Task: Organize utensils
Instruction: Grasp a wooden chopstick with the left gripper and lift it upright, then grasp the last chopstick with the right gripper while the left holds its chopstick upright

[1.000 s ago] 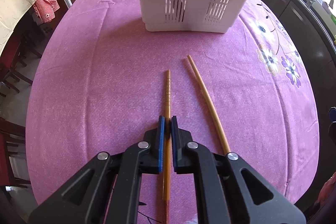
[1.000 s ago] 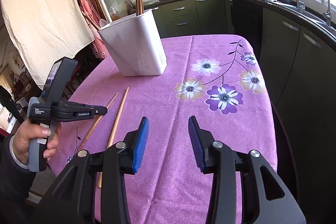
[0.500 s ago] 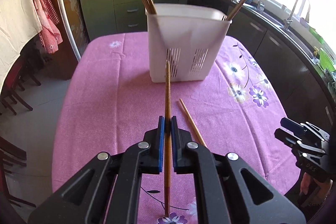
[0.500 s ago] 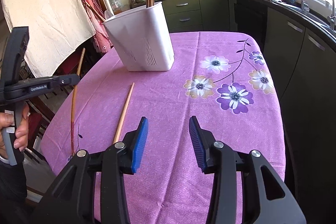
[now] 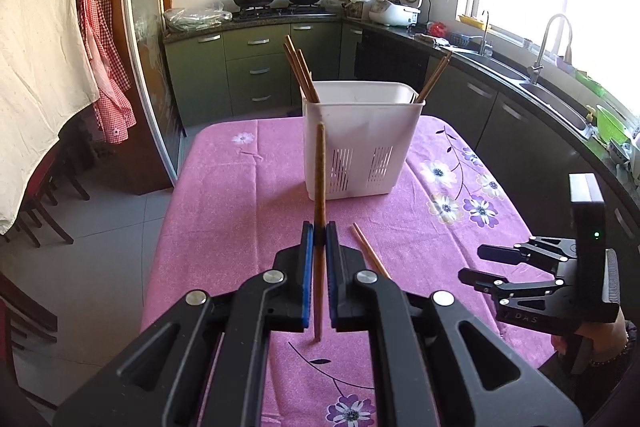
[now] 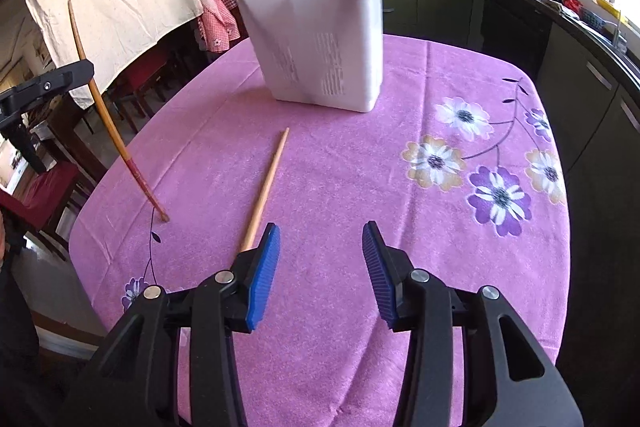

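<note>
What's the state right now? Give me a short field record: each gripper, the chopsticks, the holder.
left gripper: shut on held chopstick, tilted, lower tip at or near the cloth
right gripper: open, holding nothing, above the cloth
loose chopstick: flat on the cloth, just ahead of the right gripper's left finger
holder: white, upright at the far end, chopsticks already inside
</note>
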Motion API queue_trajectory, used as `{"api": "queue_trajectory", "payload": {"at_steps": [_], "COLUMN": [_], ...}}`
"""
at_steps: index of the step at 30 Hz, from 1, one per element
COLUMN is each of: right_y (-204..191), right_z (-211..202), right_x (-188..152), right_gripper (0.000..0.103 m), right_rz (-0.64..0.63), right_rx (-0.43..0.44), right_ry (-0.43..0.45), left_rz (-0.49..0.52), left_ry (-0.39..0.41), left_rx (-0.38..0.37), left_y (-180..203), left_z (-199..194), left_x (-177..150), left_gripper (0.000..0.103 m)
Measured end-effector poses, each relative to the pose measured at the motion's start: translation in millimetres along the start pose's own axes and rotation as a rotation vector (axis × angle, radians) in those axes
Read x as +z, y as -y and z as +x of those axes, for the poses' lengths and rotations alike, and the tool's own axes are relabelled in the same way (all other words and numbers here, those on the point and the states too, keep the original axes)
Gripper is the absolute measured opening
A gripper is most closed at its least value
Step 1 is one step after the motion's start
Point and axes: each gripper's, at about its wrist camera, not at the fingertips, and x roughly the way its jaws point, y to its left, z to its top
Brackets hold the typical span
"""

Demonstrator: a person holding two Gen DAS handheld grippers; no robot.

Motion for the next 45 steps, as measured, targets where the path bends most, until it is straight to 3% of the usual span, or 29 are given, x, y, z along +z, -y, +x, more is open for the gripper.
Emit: {"api": "queue_trajectory", "payload": {"at_steps": [7, 13, 22, 25, 26, 29, 36, 45], "right_y": [-26, -37, -52, -52, -51, -51, -46, -28], "right_z": [52, 99, 121, 124, 125, 128, 114, -3], "right_x": [42, 60, 63, 66, 67, 67, 63, 60], "right_gripper": [0.042, 0.039, 0.039, 0.036, 0.031, 0.01, 0.006, 0.006], "right_rz": [-0.055, -0.075, -0.129, -0.123, -0.12, -0.104, -0.087, -0.023], "right_rx": [-0.009, -0.028, -0.082, -0.07, -0.072, -0.061, -0.043, 0.021], "right_ry": [-0.061, -0.162, -0.217, -0.224, -0.222, -0.204, -0.143, 0.138], "left_rz": [0.014, 0.02, 0.031, 0.035, 0.036, 0.037, 0.051, 0.067], "left_ry": [0.011, 0.015, 0.014, 0.012, 0.011, 0.007, 0.002, 0.004], "left_rx": [0.002, 0.014, 0.01, 0.009, 0.009, 0.005, 0.009, 0.005], "left_y": [-5, -10, -11, -10, -10, -10, -6, -2], "left_z": [-3, -4, -5, -5, -5, -5, -4, -5], "left_x": [-1, 0, -2, -2, -2, -3, -2, -1], "left_gripper": [0.006, 0.006, 0.006, 0.006, 0.006, 0.006, 0.006, 0.006]}}
